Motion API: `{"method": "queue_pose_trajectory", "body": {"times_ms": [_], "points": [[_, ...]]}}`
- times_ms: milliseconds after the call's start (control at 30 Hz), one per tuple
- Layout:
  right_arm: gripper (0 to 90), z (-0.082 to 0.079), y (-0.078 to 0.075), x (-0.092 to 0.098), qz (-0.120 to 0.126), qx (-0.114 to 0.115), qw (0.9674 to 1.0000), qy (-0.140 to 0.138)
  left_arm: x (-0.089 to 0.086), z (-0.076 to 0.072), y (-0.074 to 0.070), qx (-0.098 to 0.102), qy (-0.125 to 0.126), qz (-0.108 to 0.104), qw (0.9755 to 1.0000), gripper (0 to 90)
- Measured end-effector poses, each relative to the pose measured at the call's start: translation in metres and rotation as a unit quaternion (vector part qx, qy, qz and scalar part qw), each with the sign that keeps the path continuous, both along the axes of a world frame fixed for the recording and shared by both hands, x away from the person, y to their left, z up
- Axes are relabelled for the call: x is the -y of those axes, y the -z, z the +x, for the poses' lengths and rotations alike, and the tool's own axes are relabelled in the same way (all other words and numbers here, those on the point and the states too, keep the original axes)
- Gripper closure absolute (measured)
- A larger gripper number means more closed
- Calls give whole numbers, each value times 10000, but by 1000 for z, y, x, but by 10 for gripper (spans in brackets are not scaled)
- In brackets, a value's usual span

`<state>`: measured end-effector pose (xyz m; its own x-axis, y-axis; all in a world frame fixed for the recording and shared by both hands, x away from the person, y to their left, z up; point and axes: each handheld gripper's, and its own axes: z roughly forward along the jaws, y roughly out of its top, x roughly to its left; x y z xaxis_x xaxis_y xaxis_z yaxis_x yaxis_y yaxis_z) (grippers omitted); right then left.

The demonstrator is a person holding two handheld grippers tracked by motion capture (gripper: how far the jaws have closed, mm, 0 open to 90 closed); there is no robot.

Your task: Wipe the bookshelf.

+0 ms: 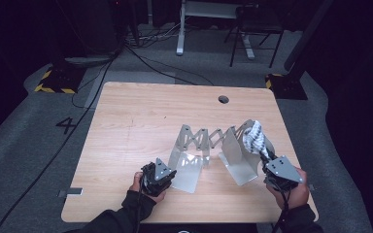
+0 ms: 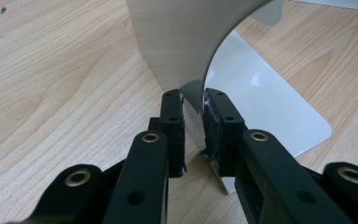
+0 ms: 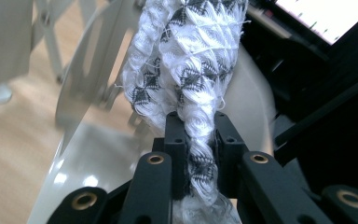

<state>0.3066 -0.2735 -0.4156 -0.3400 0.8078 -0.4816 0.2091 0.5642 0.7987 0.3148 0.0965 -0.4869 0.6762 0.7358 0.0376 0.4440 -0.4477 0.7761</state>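
A silver metal folding rack [image 1: 204, 138] stands mid-table, with an upright plate at each end joined by scissor links. My left gripper [image 1: 171, 175] is shut on the edge of the left end plate [image 1: 187, 170]; in the left gripper view the thin curved plate [image 2: 182, 42] sits pinched between the pads of the left gripper [image 2: 193, 105]. My right gripper [image 1: 265, 155] is shut on a white and grey patterned cloth [image 1: 254, 136], held just above the right end plate [image 1: 238, 160]. In the right gripper view the bunched cloth [image 3: 191, 56] rises from the right gripper [image 3: 199, 126], with the plate [image 3: 88, 79] behind it.
The wooden table [image 1: 136, 121] has a round cable hole [image 1: 223, 99] near its far edge. Beyond it are grey carpet, trailing cables [image 1: 92, 92], a chair [image 1: 252, 29] and stand feet marked with yellow and black tape [image 1: 53, 87].
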Motion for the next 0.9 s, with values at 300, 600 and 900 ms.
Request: {"method": "queue_pose_trajectory", "body": {"times_ms": [300,600,900], "points": [[790,13,54,-2,-329,-1054,9938,-102,0,0,0,2,0,8,10000,783],[791,21,73,-9,-303,-1502,9877,-324,0,0,0,3,16,10,10000,783],[788,34,77,-25,-185,-1554,9852,-696,2,0,0,-3,37,19,10000,778]]}}
